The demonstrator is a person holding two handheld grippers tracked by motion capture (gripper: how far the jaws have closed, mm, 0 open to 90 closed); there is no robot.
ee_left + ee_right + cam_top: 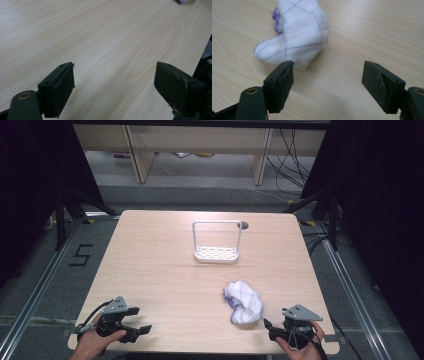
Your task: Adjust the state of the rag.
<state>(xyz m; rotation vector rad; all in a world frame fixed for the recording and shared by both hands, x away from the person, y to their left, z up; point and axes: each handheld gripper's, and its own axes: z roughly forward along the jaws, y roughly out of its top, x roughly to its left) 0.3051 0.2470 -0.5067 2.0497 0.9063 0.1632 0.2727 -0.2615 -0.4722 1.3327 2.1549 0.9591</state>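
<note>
A crumpled white cloth (pixel 243 301) with thin purple lines lies on the wooden table (pixel 165 270), right of centre near the front. In the right gripper view the cloth (pixel 297 37) sits just beyond and left of the open jaws. My right gripper (pixel 272 329) rests at the front right edge, open and holding nothing, a short way from the cloth. My left gripper (pixel 140 320) is at the front left corner, jaws wide open over bare wood (pixel 112 50). A white rack (pixel 217 241) with a tall loop handle stands upright at the table's back centre.
A small round hole (pixel 244 225) is set in the tabletop behind the rack. Cables and wooden shelving legs lie on the floor beyond the table. Metal rails run along both sides, and a "5" mark (pixel 80 255) is on the floor at left.
</note>
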